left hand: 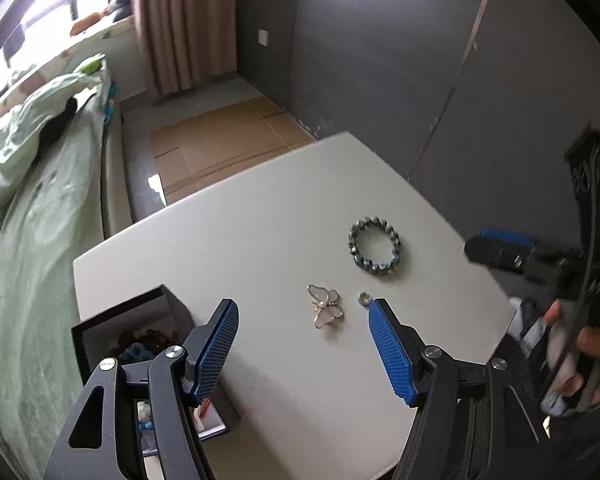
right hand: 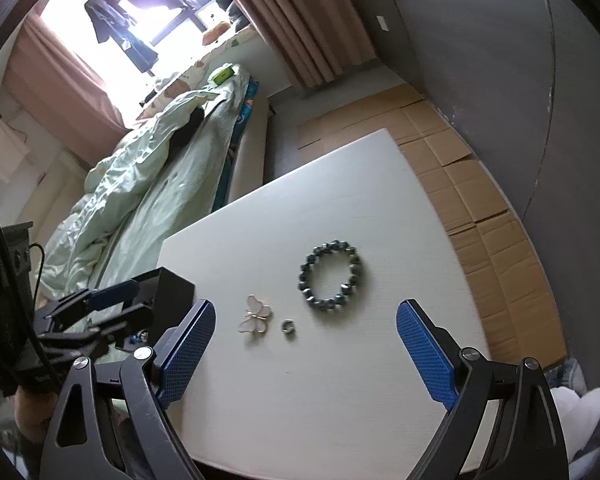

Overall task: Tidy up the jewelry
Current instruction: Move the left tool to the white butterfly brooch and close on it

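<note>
A dark beaded bracelet (left hand: pixel 374 248) (right hand: pixel 330 277), a pale butterfly brooch (left hand: pixel 326 306) (right hand: pixel 256 314) and a small silver ring (left hand: pixel 364 299) (right hand: pixel 288 327) lie on the white table (left hand: pixel 260 232) (right hand: pixel 340 208). A black jewelry box (left hand: pixel 140 320) (right hand: pixel 172 288) stands open at the table's left edge with beads inside. My left gripper (left hand: pixel 304 312) is open and empty above the table, next to the box. My right gripper (right hand: pixel 305 316) is open and empty, hovering above the ring and brooch; it also shows in the left wrist view (left hand: pixel 500 248) at the right.
A bed with a green quilt (left hand: pixel 28 184) (right hand: pixel 140 176) lies left of the table. Flattened cardboard (left hand: pixel 220 148) (right hand: pixel 480 200) covers the floor beyond and to the right. A dark grey wall (left hand: pixel 420 60) stands behind.
</note>
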Tool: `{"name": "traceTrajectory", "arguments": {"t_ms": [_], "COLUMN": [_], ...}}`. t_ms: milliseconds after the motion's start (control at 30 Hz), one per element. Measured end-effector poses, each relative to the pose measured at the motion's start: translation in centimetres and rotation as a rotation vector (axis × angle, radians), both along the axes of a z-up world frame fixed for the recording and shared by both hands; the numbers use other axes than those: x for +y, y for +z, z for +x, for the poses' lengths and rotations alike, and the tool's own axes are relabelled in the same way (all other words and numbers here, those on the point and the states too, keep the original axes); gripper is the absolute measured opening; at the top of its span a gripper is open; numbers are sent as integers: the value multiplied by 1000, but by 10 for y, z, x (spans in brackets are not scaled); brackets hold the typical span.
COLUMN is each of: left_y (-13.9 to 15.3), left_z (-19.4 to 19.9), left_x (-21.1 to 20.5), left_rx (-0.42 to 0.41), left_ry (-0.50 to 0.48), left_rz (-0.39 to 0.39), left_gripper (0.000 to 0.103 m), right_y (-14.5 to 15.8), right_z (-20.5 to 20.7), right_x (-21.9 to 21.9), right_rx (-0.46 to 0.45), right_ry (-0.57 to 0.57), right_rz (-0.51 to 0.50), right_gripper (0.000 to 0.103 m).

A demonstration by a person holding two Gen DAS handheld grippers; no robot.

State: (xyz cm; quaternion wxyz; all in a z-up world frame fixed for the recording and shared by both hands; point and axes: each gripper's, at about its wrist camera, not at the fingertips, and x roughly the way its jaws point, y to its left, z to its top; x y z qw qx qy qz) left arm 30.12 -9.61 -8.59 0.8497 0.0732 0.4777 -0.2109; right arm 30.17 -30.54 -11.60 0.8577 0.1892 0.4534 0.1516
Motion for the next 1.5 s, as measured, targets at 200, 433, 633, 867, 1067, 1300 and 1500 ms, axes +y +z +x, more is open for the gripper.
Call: {"name": "traceTrajectory", "arguments": {"t_ms": [200, 433, 633, 867, 1067, 1300, 1500], "left_y": [-19, -46, -66, -79, -79, -68, -65], "left_z": [2, 1, 7, 9, 4, -4, 2], "left_x": [-17, -35, -42, -47, -49, -54, -52], "left_rx": [36, 92, 123, 144, 174, 140, 112], "left_ry": [-59, -100, -97, -104, -118, -166, -153], "left_rz": [92, 114, 106, 79, 14, -9, 78], "left_gripper": [69, 65, 55, 47, 38, 38, 40], "right_y": [-8, -15, -20, -25, -32, -39, -44], "right_z": [-2, -4, -9, -15, -13, -10, -10], "right_x": [-15, -24, -34, -42, -36, -30, -29], "right_rx": [7, 10, 11, 17, 24, 35, 45], "right_ry": [-13, -17, -28, -44, -26, -15, -18], "right_rz": [16, 40, 50, 54, 52, 53, 47], "right_gripper": [93, 93, 93, 93, 84, 78, 78]}}
